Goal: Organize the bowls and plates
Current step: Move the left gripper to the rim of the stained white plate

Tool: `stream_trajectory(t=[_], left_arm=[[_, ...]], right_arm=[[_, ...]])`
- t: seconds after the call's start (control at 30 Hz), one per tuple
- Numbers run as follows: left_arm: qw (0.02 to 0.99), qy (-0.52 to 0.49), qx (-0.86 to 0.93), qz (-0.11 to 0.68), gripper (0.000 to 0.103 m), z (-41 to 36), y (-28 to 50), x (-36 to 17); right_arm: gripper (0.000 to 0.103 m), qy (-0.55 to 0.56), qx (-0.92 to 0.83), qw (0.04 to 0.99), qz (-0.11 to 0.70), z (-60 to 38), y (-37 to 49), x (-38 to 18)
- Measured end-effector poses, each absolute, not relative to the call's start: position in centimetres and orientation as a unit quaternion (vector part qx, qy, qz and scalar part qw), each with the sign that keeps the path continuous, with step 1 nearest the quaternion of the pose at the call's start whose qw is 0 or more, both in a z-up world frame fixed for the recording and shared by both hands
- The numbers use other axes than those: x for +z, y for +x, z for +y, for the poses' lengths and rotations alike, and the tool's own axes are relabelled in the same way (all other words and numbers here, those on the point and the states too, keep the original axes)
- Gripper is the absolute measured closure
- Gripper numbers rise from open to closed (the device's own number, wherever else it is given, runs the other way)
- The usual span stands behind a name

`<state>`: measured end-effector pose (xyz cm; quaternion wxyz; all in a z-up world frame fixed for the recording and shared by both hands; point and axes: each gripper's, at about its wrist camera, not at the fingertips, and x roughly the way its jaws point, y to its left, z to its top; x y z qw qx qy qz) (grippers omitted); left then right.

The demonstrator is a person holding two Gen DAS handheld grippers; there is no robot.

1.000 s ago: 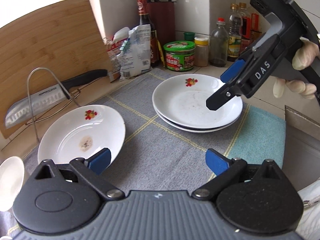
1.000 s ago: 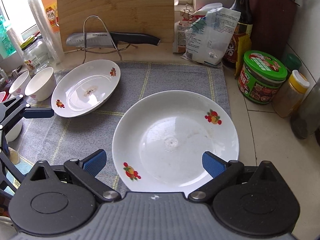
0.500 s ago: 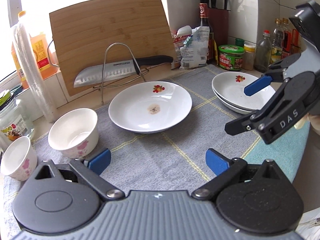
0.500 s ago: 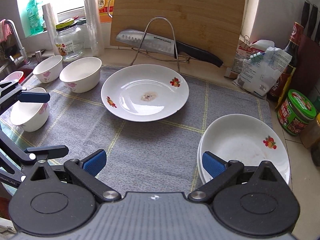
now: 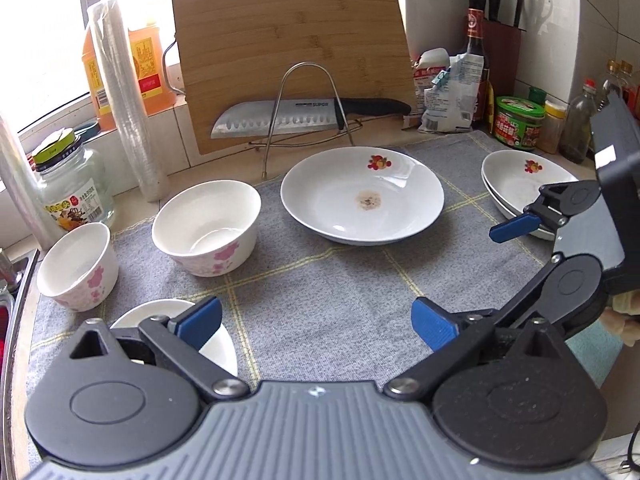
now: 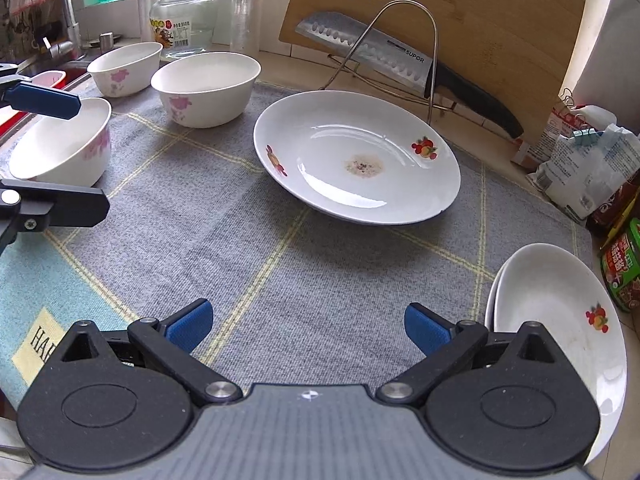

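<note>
- Right wrist view: the lone plate (image 6: 356, 164) now sits dead ahead on the mat (image 6: 280, 264), where a second ago the stack (image 6: 560, 320) filled the frame.
- That swing off the stack suggests this plate goes on it next.
- Right gripper (image 6: 308, 322) is wide and empty, near the plate's front rim but not touching.
- Left gripper (image 5: 316, 318) is wide too, empty, over a bowl (image 5: 216, 344) at the mat's left end.
</note>
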<state>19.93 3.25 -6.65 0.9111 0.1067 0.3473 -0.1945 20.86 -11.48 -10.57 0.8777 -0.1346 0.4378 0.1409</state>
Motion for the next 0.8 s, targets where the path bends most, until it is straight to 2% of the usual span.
stream_trajectory(t=[0.4,0.8], left_arm=[[0.908,0.062,-0.17,0.377,0.002,3.0,22.9,-5.9],[0.883,0.068,-0.26,0.385,0.002,2.3,29.4,-4.3]], right_arm=[[0.0,-0.078,0.146,0.882,0.441,-12.3,25.0,-12.5],[0.0,-0.056,0.101,0.893,0.436,-11.9,26.6,-12.8]])
